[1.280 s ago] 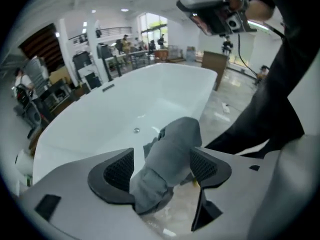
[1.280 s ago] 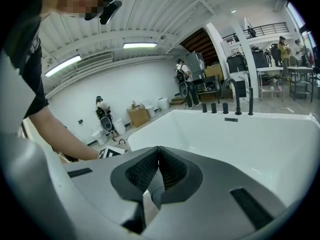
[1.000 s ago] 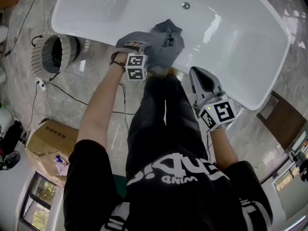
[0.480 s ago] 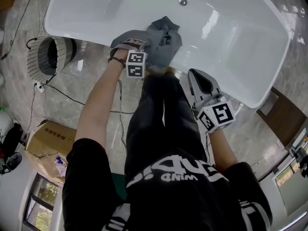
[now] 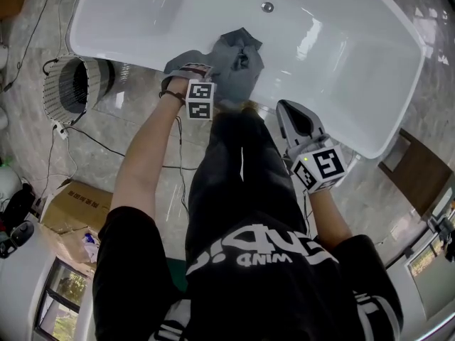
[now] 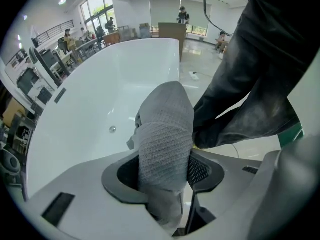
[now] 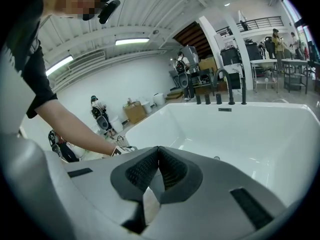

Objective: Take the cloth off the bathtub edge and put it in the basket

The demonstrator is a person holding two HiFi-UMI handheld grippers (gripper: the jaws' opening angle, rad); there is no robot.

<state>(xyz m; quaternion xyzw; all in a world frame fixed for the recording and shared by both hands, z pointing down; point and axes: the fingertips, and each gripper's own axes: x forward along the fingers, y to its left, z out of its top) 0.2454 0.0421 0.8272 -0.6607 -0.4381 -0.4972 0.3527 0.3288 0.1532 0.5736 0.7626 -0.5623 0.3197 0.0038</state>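
My left tongs (image 6: 165, 160) are closing on a fold of the grey cloth (image 5: 238, 64) draped over the bathtub edge (image 5: 135, 60) at upper centre, nearer the basket (image 5: 75, 87) at left than my right tongs (image 7: 159, 160) (pressed together, empty).

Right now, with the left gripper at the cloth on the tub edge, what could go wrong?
1. The left gripper's jaws are closing on just one fold of the cloth; it may slip and slide into the bathtub.
2. The basket sits on the floor to the left, apparently on its side; a dropped cloth could miss its opening.
3. A cable crosses the floor on that route: possible trip.
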